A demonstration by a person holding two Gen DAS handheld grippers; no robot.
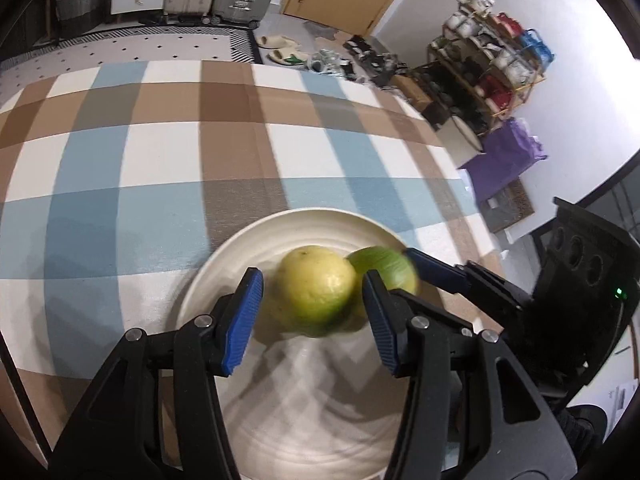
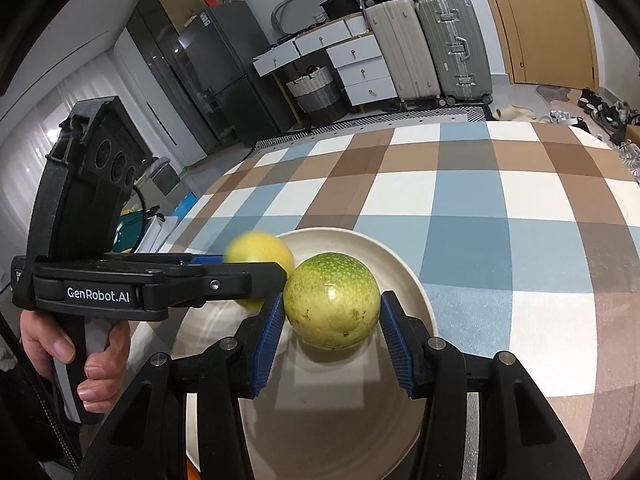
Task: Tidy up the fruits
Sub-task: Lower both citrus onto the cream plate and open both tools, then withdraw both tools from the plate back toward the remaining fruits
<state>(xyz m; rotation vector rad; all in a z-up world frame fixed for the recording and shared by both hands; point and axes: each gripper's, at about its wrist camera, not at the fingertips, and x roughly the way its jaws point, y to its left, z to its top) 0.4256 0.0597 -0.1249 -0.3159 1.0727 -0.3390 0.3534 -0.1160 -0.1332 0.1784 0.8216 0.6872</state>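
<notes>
A white plate lies on the checked tablecloth; it also shows in the right wrist view. A yellow-green fruit sits on it between the open fingers of my left gripper, with a gap on each side. A greener speckled fruit lies beside it, also seen in the left wrist view. My right gripper is open around this green fruit, pads close to its sides, not clearly pressing. The yellow fruit is blurred behind the left gripper.
The checked tablecloth stretches beyond the plate. The table's right edge drops to a floor with a shoe rack and a purple bag. Suitcases and drawers stand far behind. A hand holds the left gripper's handle.
</notes>
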